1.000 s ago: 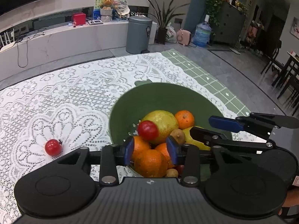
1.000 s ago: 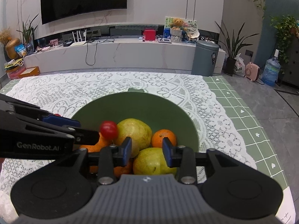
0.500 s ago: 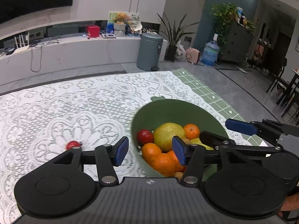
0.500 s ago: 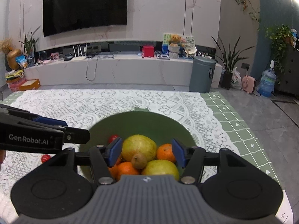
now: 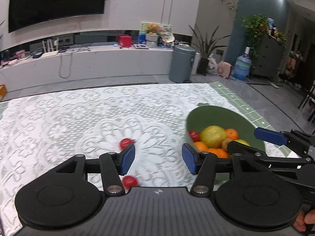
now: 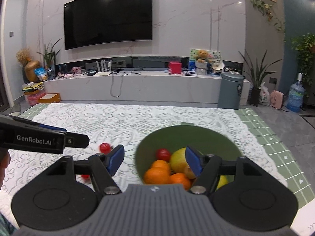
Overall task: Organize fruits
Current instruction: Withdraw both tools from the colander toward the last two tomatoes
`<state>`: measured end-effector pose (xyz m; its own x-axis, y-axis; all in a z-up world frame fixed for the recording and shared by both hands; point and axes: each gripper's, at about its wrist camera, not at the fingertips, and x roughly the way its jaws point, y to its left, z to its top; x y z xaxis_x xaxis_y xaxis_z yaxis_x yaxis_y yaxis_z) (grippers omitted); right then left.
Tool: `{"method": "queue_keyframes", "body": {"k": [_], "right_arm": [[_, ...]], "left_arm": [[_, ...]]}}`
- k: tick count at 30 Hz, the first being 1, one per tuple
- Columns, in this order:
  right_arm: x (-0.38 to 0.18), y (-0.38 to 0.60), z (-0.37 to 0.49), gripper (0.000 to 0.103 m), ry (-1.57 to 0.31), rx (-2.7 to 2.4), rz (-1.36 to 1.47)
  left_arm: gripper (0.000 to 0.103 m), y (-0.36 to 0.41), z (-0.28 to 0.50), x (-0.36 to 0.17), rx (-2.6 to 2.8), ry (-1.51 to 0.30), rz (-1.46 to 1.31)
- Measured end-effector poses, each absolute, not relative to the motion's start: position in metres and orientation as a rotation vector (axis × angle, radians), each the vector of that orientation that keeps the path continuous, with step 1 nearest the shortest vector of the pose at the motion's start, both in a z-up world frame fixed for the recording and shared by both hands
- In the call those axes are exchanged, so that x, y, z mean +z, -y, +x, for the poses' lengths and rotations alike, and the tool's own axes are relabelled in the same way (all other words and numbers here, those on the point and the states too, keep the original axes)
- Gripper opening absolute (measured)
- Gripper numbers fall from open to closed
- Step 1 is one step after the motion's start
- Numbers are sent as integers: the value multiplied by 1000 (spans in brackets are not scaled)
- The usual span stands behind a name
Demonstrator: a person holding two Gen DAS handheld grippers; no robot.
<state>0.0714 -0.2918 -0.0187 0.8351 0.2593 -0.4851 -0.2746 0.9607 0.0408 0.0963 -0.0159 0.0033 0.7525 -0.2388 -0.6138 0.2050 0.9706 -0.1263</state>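
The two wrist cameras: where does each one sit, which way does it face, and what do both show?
Left wrist: sits on the left hand-held gripper, open, looking forward over the lace cloth toward the TV wall; two tomatoes ahead, bowl to its right, right hand-held gripper entering from the right.
Right wrist: sits on the right hand-held gripper, open, looking over the bowl toward the same wall; left hand-held gripper enters from the left.
Shared: bowl of fruit, far tomato, cloth, bin.

Lace-covered table (image 5: 78, 118), green checked mat at its edges. Green bowl (image 5: 220, 116) right of the left tongs; two red tomatoes (image 5: 126, 143) (image 5: 129, 181) by their left finger.
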Motion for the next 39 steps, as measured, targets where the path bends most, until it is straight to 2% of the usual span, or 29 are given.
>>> {"method": "queue_keyframes", "body": {"k": [10, 16, 18, 20, 24, 30, 39], "right_arm": [[-37, 248, 60, 65, -571, 401, -101], [-53, 234, 63, 59, -621, 438, -139], [-59, 230, 66, 50, -643, 444, -151], [-65, 227, 68, 48, -665, 449, -158], [-75, 224, 72, 35, -703, 461, -173], [-85, 218, 80, 22, -739, 471, -186], [-95, 216, 91, 14, -751, 472, -215]], "left_arm": [[65, -19, 86, -22, -193, -739, -111], [65, -31, 81, -41, -189, -779, -137], [65, -34, 80, -46, -191, -787, -144], [64, -35, 80, -51, -197, -792, -153], [64, -38, 82, -59, -211, -802, -168], [62, -38, 85, -68, -253, -808, -188], [61, -33, 92, -77, -321, -806, -193]]}}
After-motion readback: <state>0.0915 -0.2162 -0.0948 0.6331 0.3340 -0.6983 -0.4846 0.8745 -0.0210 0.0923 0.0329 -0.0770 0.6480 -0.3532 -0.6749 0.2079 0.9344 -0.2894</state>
